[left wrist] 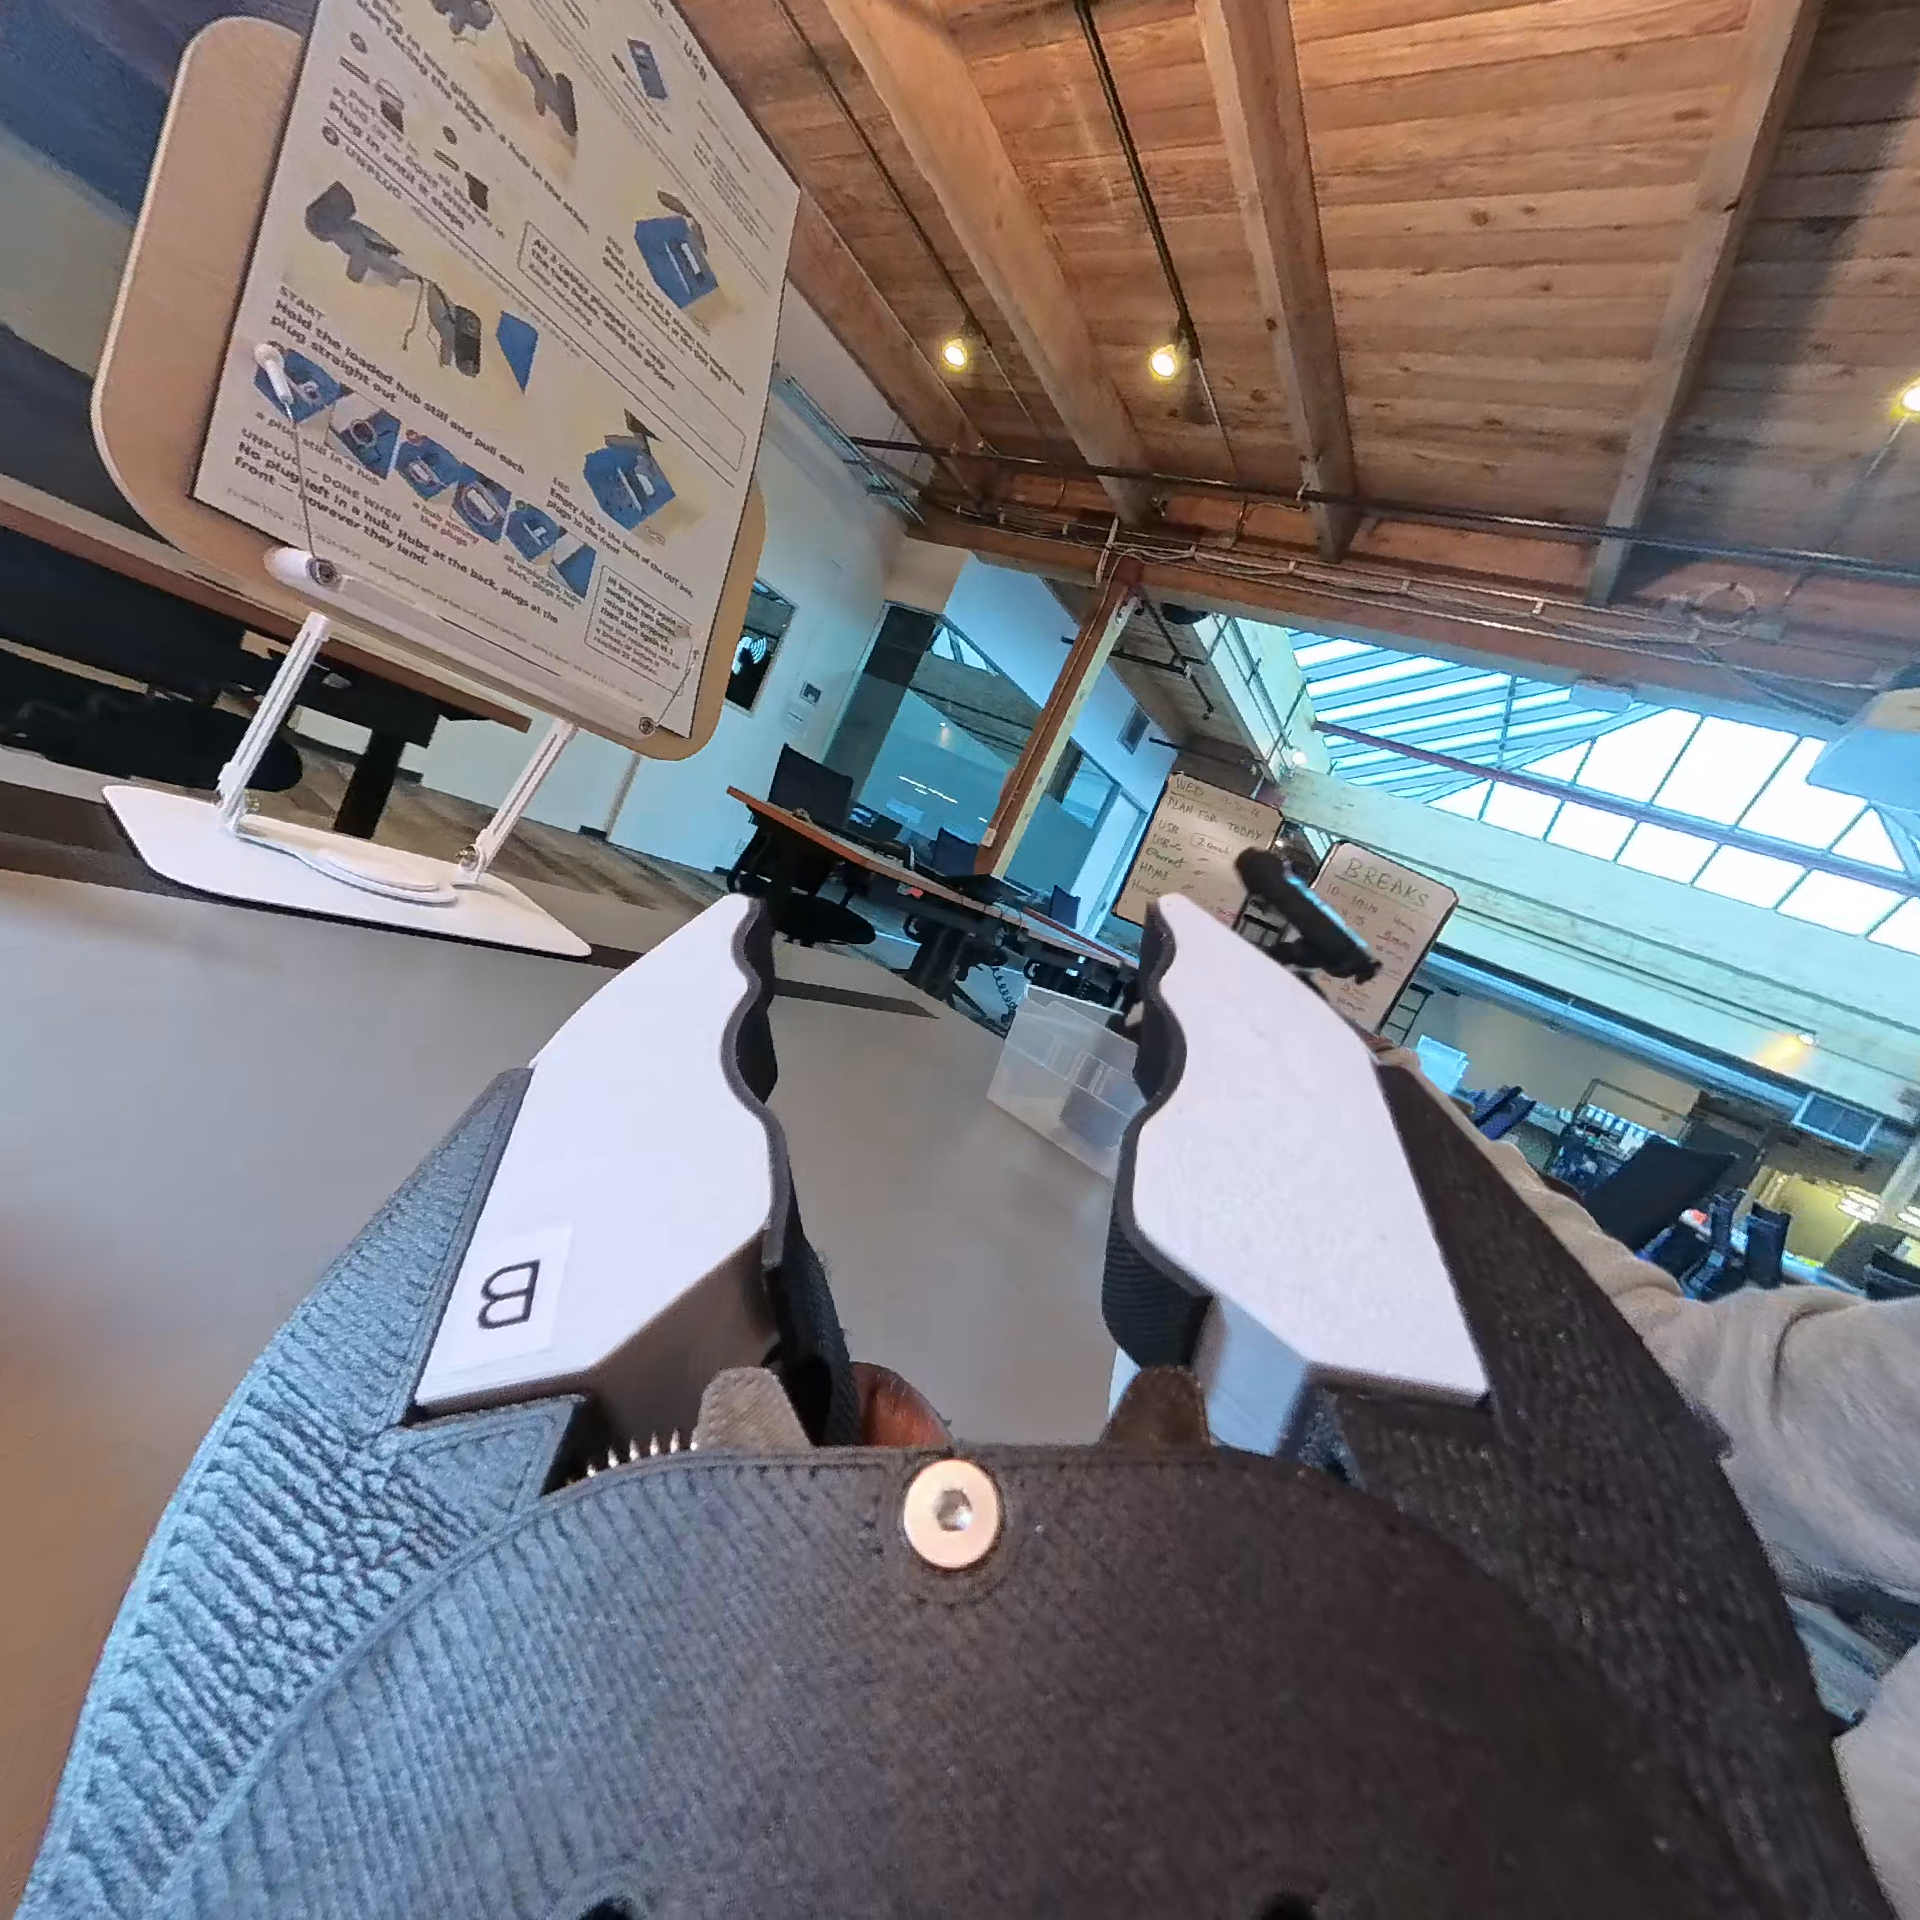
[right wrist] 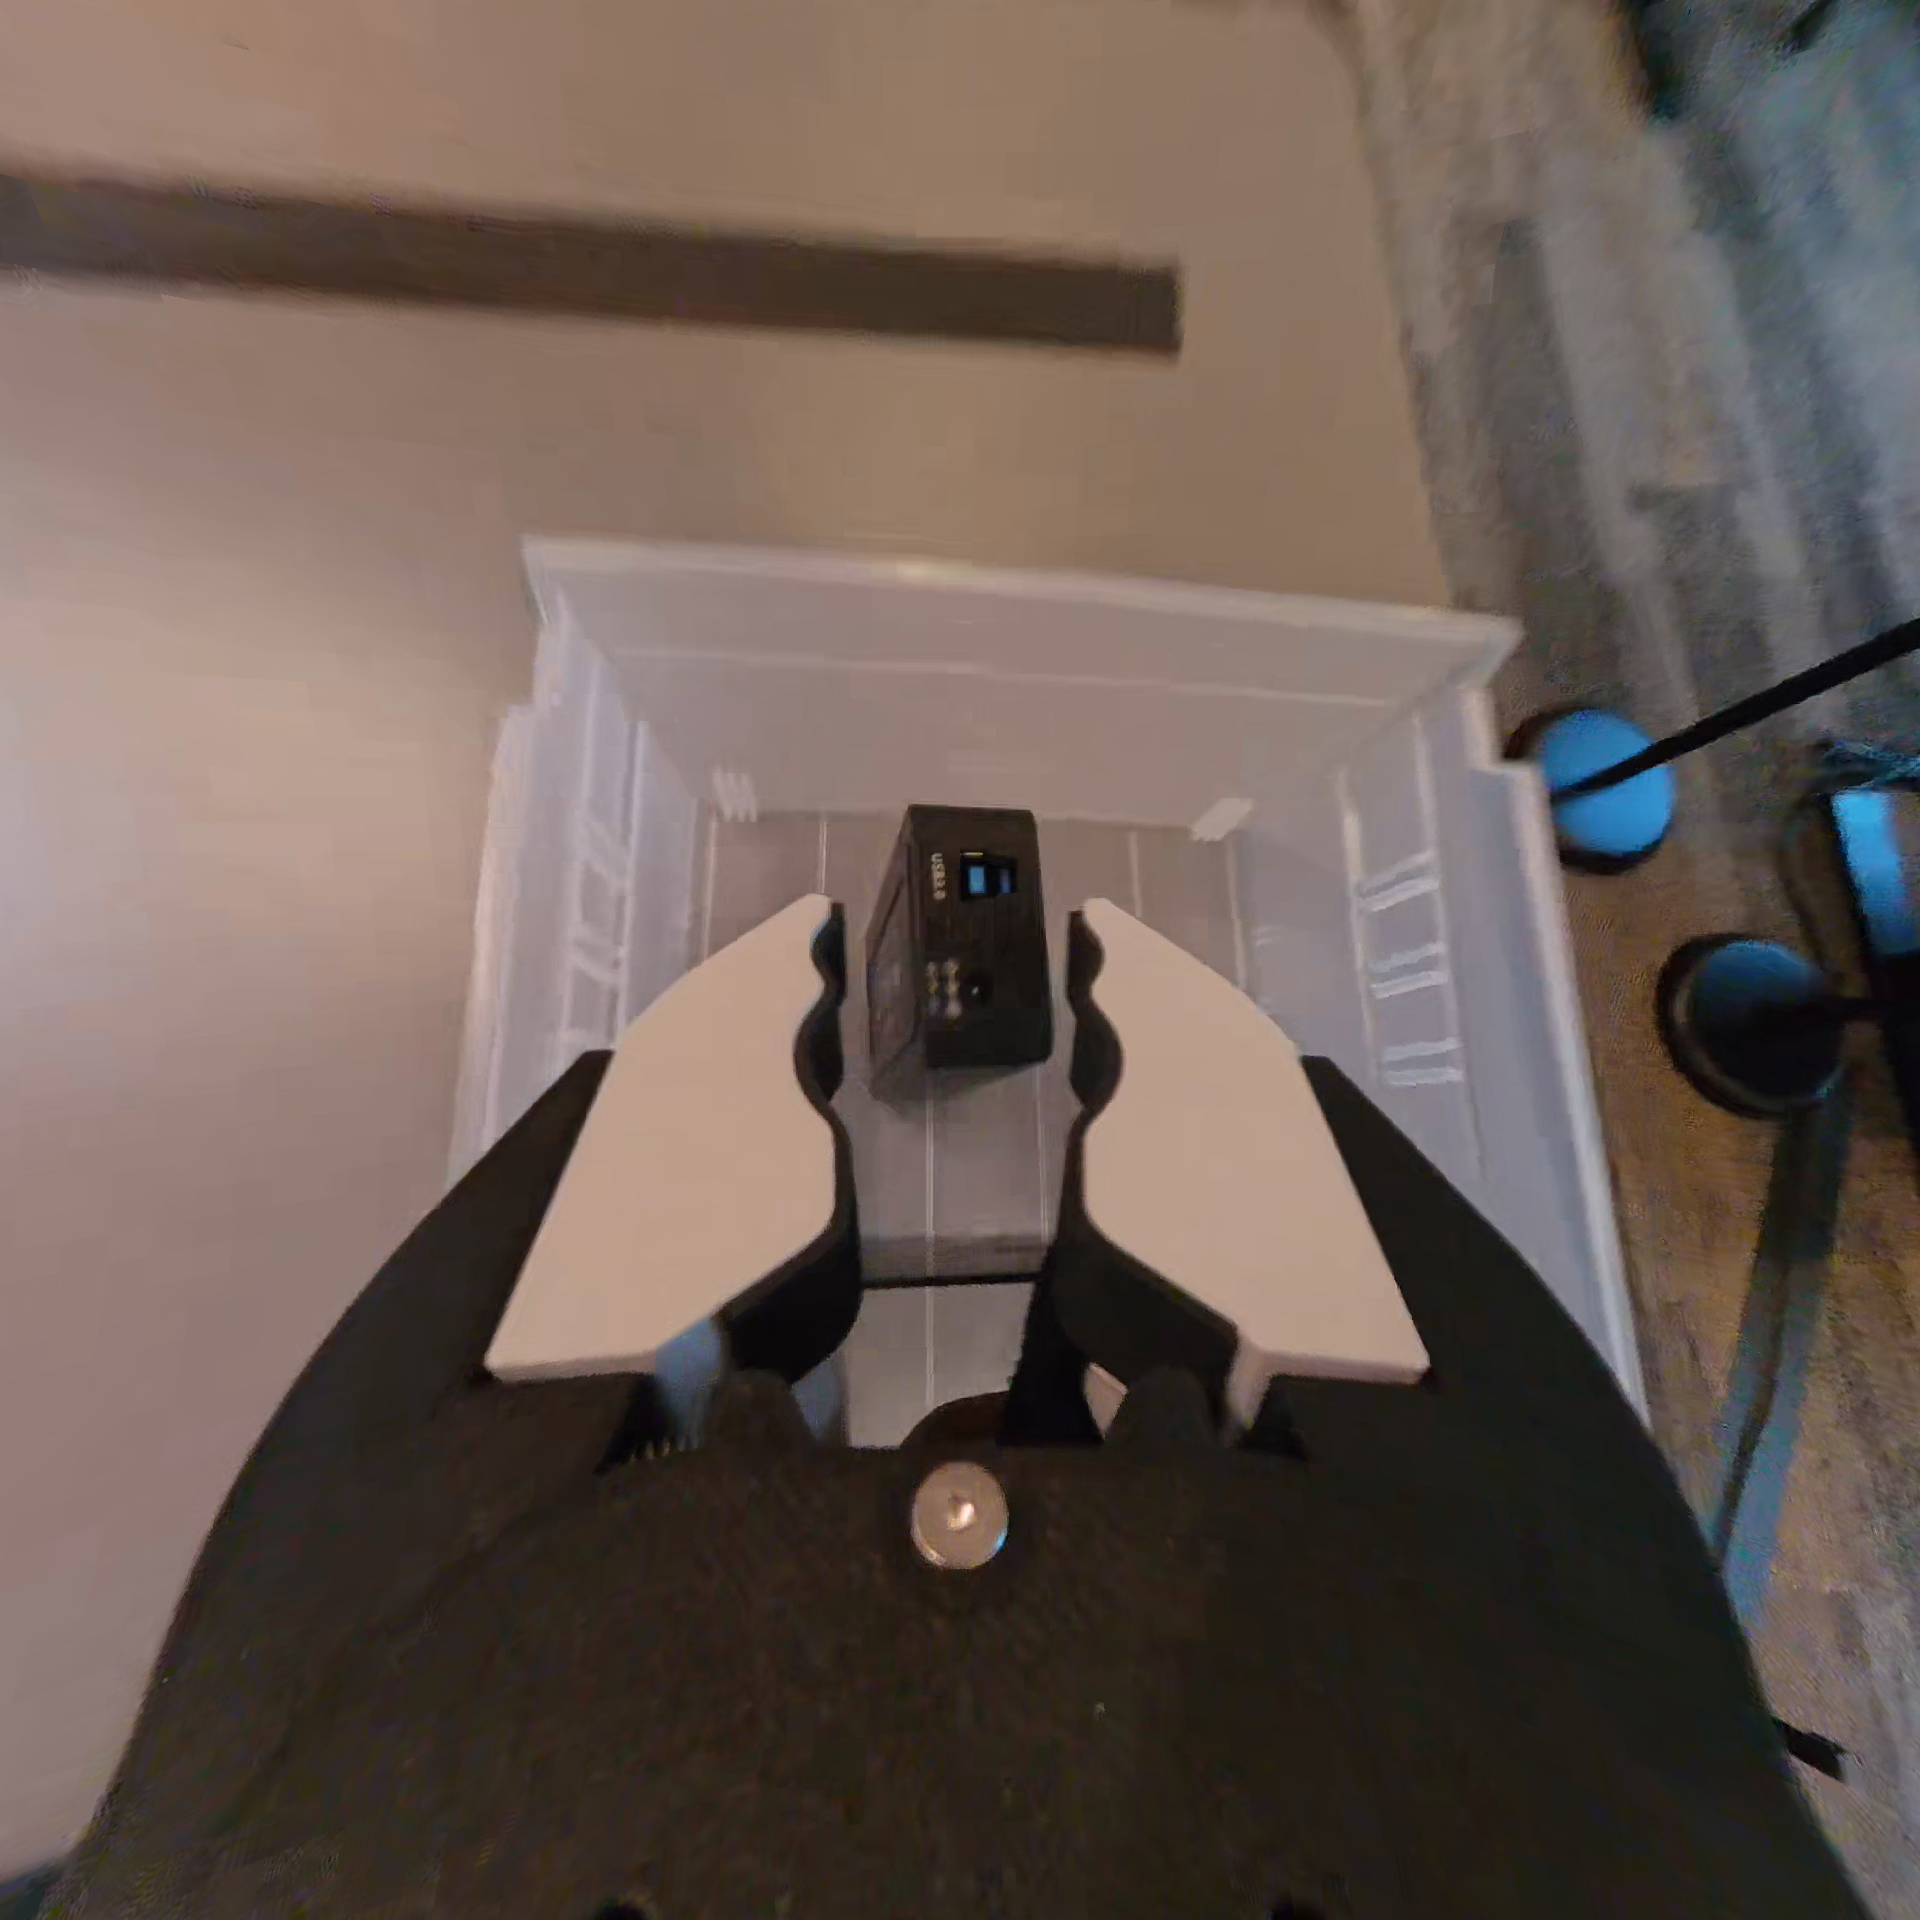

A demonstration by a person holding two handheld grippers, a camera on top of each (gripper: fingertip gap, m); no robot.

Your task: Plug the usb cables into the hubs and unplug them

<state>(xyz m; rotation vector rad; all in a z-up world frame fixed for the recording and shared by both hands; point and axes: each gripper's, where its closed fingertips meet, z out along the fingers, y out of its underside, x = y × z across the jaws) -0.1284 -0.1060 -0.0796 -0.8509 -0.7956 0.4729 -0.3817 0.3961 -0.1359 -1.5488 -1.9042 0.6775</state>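
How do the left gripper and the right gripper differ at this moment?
The left gripper points level across the table, while the right gripper points down into the clear bin. Nothing lies between the left one's fingers; the right one's straddle the black hub. Both are open.

Instruction sheet (left wrist: 499, 343) on white tilted stand (left wrist: 343, 862), far left of surface (left wrist: 260, 1091); two whiteboards (left wrist: 1382, 935) beyond; dark strip (right wrist: 623, 281) across surface.

The left gripper (left wrist: 961, 935) points level and slightly upward, its white fingers (left wrist: 665, 1049) spread apart with nothing between them. The right gripper (right wrist: 954, 920) tilts steeply downward, fingers (right wrist: 717, 1039) likewise parted and holding nothing.
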